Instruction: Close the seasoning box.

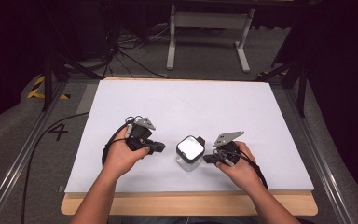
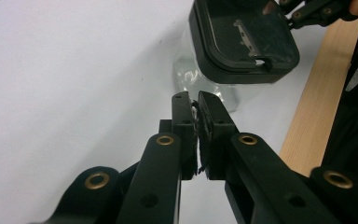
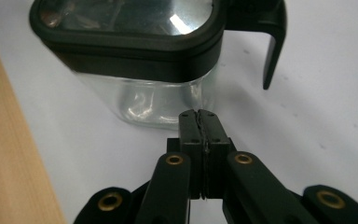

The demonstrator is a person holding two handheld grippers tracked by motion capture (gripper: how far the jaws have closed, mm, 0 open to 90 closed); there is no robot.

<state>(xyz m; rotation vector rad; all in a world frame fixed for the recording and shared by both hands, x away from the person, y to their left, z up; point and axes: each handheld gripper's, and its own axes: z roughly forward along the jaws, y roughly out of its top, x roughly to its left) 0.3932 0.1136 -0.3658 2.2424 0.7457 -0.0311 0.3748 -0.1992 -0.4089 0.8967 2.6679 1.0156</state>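
Note:
A clear square jar (image 1: 189, 154) with a black lid stands on the white board near its front edge. The jar (image 2: 205, 84) has a glassy body under its black lid (image 2: 242, 39). A black clip hangs off one side of the lid (image 3: 130, 32). My left gripper (image 1: 161, 147) lies just left of the jar, jaws shut with nothing held, tips (image 2: 195, 100) close to the glass. On the jar's right, my right gripper (image 1: 206, 159) is shut and empty too, its tips (image 3: 199, 115) a little short of the jar wall (image 3: 154, 100).
The white board (image 1: 186, 102) rests on a wooden table whose edge (image 1: 186, 205) runs along the front. Beyond the table are a white stand (image 1: 209, 28), cables on the grey floor, and dark frame legs at both sides.

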